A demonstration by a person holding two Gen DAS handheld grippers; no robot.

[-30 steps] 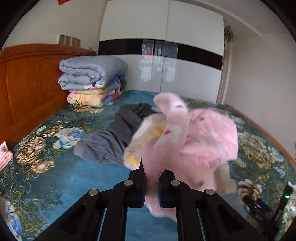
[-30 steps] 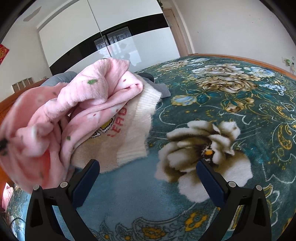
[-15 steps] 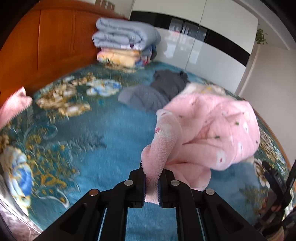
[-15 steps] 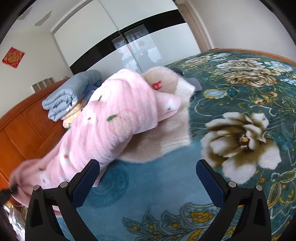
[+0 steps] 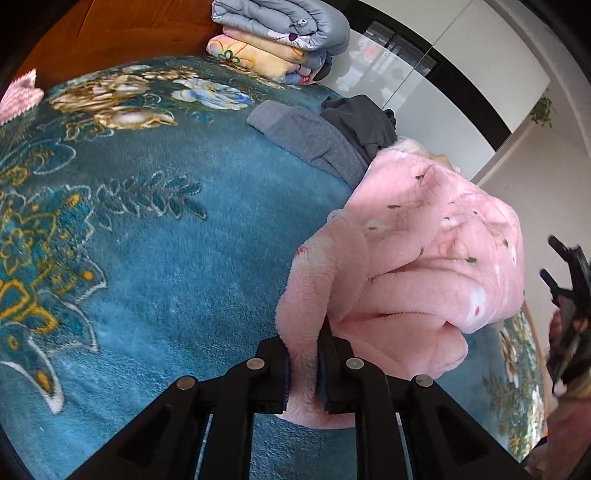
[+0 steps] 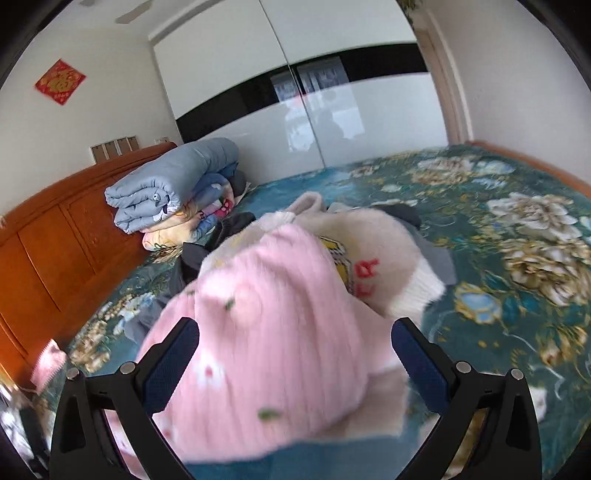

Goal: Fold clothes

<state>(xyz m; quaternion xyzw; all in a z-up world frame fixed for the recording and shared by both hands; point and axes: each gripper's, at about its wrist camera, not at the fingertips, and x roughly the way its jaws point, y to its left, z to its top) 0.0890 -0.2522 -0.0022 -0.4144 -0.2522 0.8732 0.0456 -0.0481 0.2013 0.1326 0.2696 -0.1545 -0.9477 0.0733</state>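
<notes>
Left gripper (image 5: pixel 303 363): clenched on an edge of the pink fleece (image 5: pixel 424 266), as it was a second ago; it has swung lower and nearer the bedspread (image 5: pixel 166 266), and the fleece now trails out to its right across the bed.

Right gripper (image 6: pixel 295 354): jaws spread wide, gripping nothing; earlier it faced bare bedspread, now the blurred fleece bulges up between its fingers (image 6: pixel 170 365).

White sweater (image 6: pixel 384 258): beyond the fleece, partly under it.

Grey garment (image 5: pixel 314 136): on the bed behind, unmoved.

Folded quilts (image 5: pixel 280 33): stacked by the headboard (image 6: pixel 48 236).
</notes>
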